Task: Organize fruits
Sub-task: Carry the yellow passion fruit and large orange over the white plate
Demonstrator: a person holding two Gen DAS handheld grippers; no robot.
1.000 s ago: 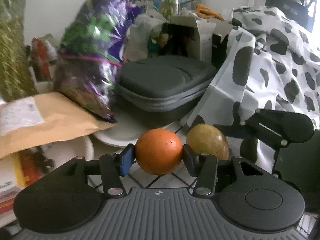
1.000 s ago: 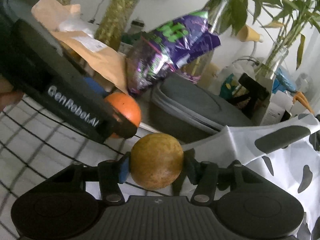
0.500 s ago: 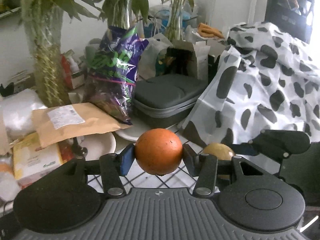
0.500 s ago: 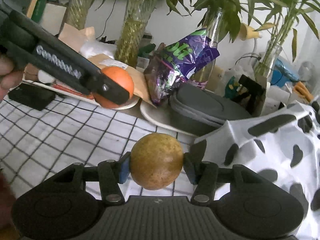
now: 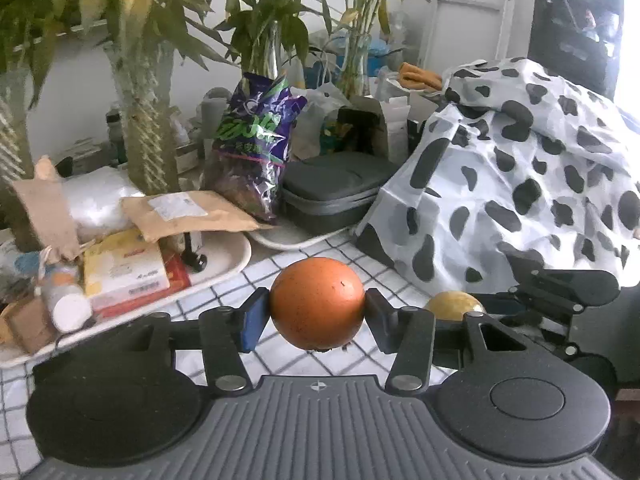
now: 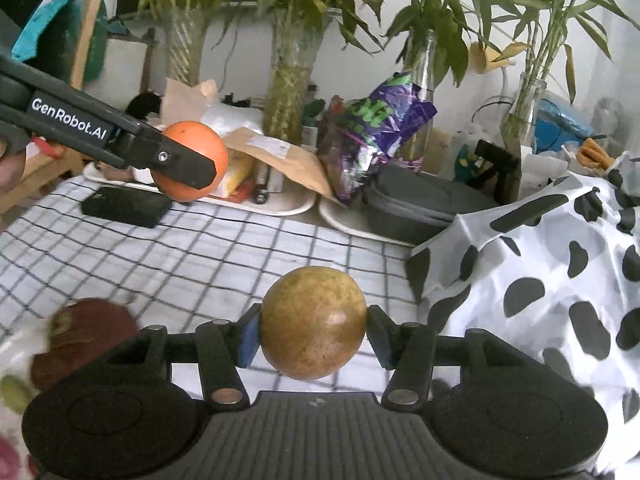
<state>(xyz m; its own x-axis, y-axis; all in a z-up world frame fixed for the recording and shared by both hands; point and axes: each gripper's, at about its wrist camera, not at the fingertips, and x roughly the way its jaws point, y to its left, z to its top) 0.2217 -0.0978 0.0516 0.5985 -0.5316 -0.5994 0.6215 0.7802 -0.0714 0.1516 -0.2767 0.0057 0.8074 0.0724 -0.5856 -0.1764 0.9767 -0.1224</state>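
Note:
My left gripper (image 5: 316, 312) is shut on an orange (image 5: 317, 308) and holds it above the checked tablecloth (image 5: 280, 276). My right gripper (image 6: 314, 330) is shut on a round yellow-brown fruit (image 6: 314, 322), also held above the cloth. In the left wrist view the yellow-brown fruit (image 5: 454, 305) shows low at the right, in the other gripper. In the right wrist view the left gripper (image 6: 192, 168) with the orange (image 6: 200, 140) is at the upper left. A dark red fruit (image 6: 86, 330) and a green one (image 6: 14, 392) lie at the lower left.
A white tray (image 5: 224, 258) holds packets and boxes at the back left. A grey case (image 5: 336, 192) sits on a white plate beside a purple bag (image 5: 256, 148). A cow-print cloth (image 5: 520, 168) covers something at the right. Plants in glass vases (image 6: 288, 96) line the back. A black box (image 6: 124, 206) lies on the cloth.
Both grippers have pulled back and up from the clutter with their fruits still held. The scene looks farther away, and fruits at the lower left came into the right wrist view.

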